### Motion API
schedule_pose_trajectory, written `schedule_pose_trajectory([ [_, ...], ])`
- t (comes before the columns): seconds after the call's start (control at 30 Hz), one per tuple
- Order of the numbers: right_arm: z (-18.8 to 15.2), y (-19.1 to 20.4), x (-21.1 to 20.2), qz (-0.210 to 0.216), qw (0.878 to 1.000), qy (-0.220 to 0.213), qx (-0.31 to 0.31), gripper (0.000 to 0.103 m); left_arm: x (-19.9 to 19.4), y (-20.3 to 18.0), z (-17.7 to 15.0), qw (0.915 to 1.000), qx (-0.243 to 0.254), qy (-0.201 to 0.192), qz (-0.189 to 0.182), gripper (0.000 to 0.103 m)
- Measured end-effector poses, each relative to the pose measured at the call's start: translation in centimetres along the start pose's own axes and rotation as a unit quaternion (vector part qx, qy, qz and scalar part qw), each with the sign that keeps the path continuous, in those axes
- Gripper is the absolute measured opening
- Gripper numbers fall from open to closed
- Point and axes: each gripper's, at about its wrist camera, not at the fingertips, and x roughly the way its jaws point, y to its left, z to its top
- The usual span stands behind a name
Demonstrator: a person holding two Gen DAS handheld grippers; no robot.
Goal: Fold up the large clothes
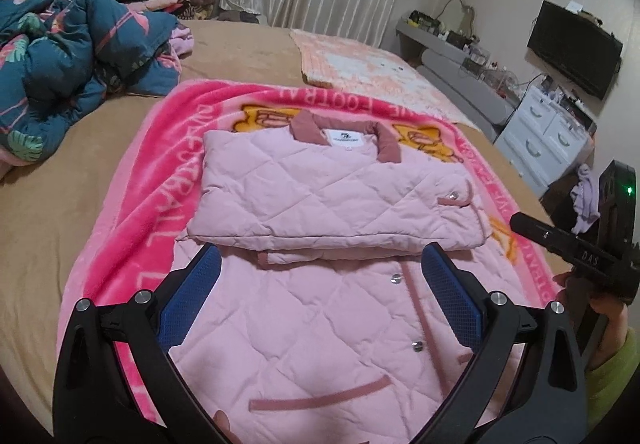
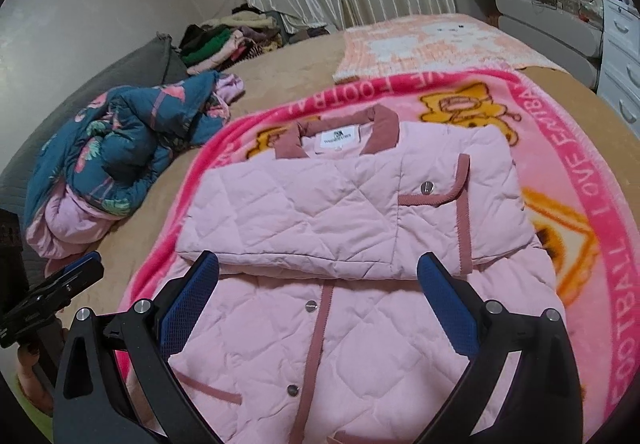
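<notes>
Your bed [image 1: 248, 55] gives you a wide flat surface, and the pink blanket [image 1: 132, 171] spread across it is a clean base for folding. On that blanket lies the pink quilted jacket [image 1: 320, 308], collar away from you; its sleeves look tucked across the chest in a padded layer, probably so the lower half can fold up next. Your left claw [image 1: 320, 300] and right claw [image 2: 318, 308] both hang over the lower half with fingers wide apart, gripping nothing. The white drawers [image 1: 536, 139] are closed, so you cannot tell their contents.
</notes>
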Motion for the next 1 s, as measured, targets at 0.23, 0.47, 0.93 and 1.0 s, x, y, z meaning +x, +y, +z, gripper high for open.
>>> schedule_pose_trajectory([
  [0.23,-0.3,1.4,-3.9,0.001,0.999,-0.031,-0.026,0.099,-2.6,-1.4,-0.6,0.9999,0.005,-0.014,0.001,0.094],
  [0.47,-0.8,2.7,-7.1,0.012,0.997,-0.056,-0.044,0.099,-4.9,-2.2,-1.1,0.9996,0.005,-0.027,0.005,0.094],
  [0.93,-3.1,3.3,-11.9,0.002,0.993,-0.089,-0.080,0.099,-8.2,-4.2,-3.1,0.9987,0.019,-0.048,0.001,0.094],
  [1.0,-3.6,3.3,-12.2,-0.001,0.993,-0.090,-0.082,0.099,-8.4,-4.4,-3.6,0.9986,0.021,-0.048,0.001,0.094],
])
